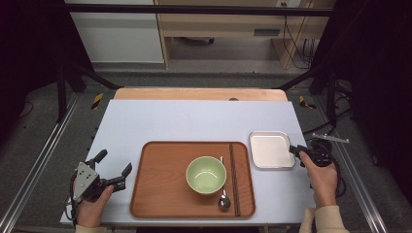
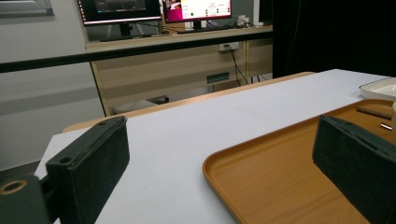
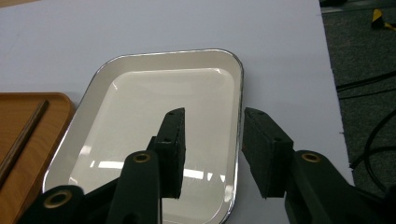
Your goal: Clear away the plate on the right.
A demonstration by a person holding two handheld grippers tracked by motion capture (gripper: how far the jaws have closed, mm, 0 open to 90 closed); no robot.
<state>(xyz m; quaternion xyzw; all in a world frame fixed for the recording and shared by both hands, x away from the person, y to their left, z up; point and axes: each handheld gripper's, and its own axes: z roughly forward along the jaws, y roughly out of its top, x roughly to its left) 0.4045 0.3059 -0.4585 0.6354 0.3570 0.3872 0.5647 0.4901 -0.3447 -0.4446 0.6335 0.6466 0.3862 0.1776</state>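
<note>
Your left gripper (image 1: 112, 171) sits at the lower left of the high view, jaws wide apart with nothing between them, just left of the wooden tray (image 1: 155, 194). In the left gripper view the tray's (image 2: 261, 186) near corner lies in the gap between those jaws, and that view shows monitors (image 2: 154, 9) on a desk at the top of the frame. On the tray, at the centre of the high view, stands a green bowl (image 1: 206, 174), nothing visible inside it; a spoon (image 1: 224, 200) lies touching its lower right side and a pair of dark chopsticks (image 1: 233, 177) runs top to bottom just right of it. At the right of the high view the white square plate (image 1: 270, 149) lies on the table, just beside the tray's upper right corner. Your right gripper (image 1: 295, 150) meets the plate's right edge there. The right gripper view shows the fit: the plate's (image 3: 140, 102) right rim (image 3: 240, 116) runs up through the narrowed gap, one jaw over the plate's inside, the other outside over the table (image 3: 289, 70). The pads do not yet press the rim. The plate holds nothing.
</note>
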